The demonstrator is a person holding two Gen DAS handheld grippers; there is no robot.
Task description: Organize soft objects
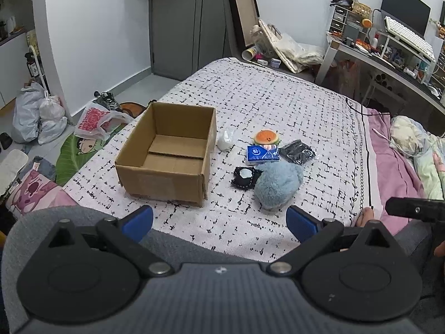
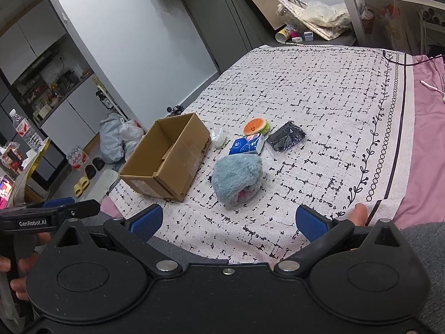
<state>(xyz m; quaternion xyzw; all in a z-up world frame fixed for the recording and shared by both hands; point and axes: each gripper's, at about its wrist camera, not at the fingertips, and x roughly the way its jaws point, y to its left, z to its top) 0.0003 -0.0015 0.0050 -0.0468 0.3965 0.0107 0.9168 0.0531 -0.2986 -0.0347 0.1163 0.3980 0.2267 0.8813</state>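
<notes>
An empty cardboard box [image 1: 169,150] [image 2: 167,158] stands open on the patterned bedspread. To its right lie soft things: a fluffy blue plush [image 1: 278,185] [image 2: 237,175], a black pouch with a pale centre [image 1: 244,176], a blue tissue pack [image 1: 262,153] [image 2: 247,144], an orange round plush [image 1: 266,137] [image 2: 254,126], a black bagged item [image 1: 297,151] [image 2: 286,139] and a small white bag [image 1: 225,139] [image 2: 217,137]. My left gripper [image 1: 219,222] is open, near the bed's front edge. My right gripper [image 2: 229,220] is open too, short of the blue plush.
The bedspread [image 1: 278,103] borders a pink sheet [image 1: 389,150] on the right. Plastic bags [image 1: 39,117] and clutter lie on the floor at left. A crowded desk [image 1: 389,55] stands at the back right. A person's toe [image 2: 358,214] and hand [image 2: 16,278] show near the grippers.
</notes>
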